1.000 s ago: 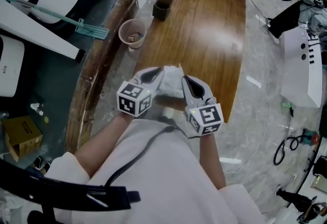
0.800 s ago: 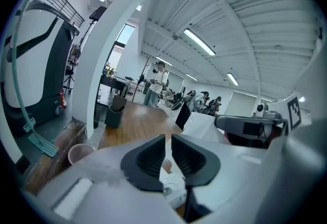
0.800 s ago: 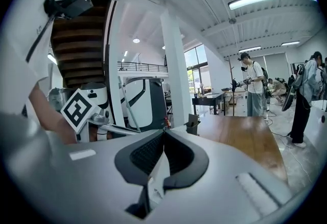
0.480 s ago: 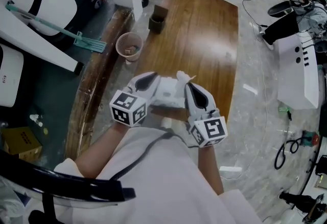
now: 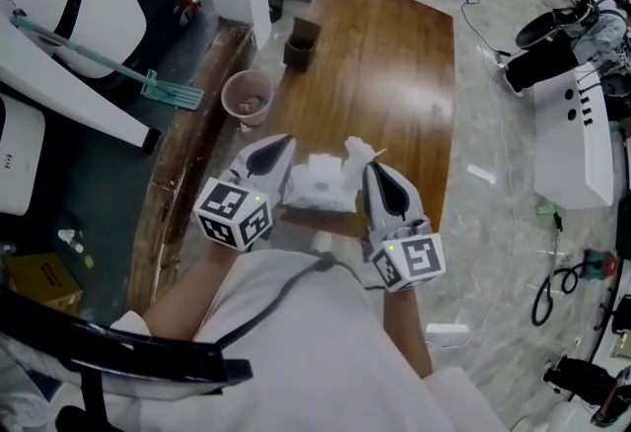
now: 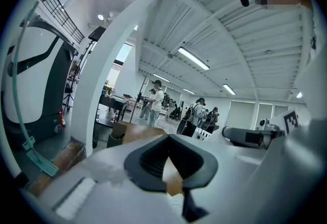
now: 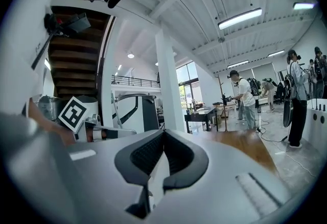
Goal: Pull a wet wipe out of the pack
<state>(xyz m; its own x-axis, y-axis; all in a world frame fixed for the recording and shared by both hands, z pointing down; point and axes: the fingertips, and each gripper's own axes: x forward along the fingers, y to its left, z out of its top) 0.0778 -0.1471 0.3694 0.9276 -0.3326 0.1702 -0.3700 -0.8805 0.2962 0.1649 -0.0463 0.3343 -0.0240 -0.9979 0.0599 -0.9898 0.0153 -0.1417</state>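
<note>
The white wet wipe pack (image 5: 317,181) hangs above the near end of the wooden table (image 5: 394,75), between my two grippers. My left gripper (image 5: 288,170) is at the pack's left edge. Its jaws have just closed to shut, and the left gripper view (image 6: 167,138) shows only a sliver of white low in the gap. A crumpled wet wipe (image 5: 357,150) sticks up from the pack's right side. My right gripper (image 5: 368,174) is shut there, and a thin white sheet (image 7: 156,177) stands between its pads (image 7: 180,159) in the right gripper view.
A paper cup (image 5: 247,97) with scraps stands off the table's left edge, and a dark box (image 5: 300,45) sits at its far left corner. A teal mop (image 5: 148,85) and white machines lie to the left. Cables cross the floor on the right (image 5: 552,292).
Both grippers have risen together with the pack, nearer to the head camera. The wipe now stands up more from the pack's right side.
</note>
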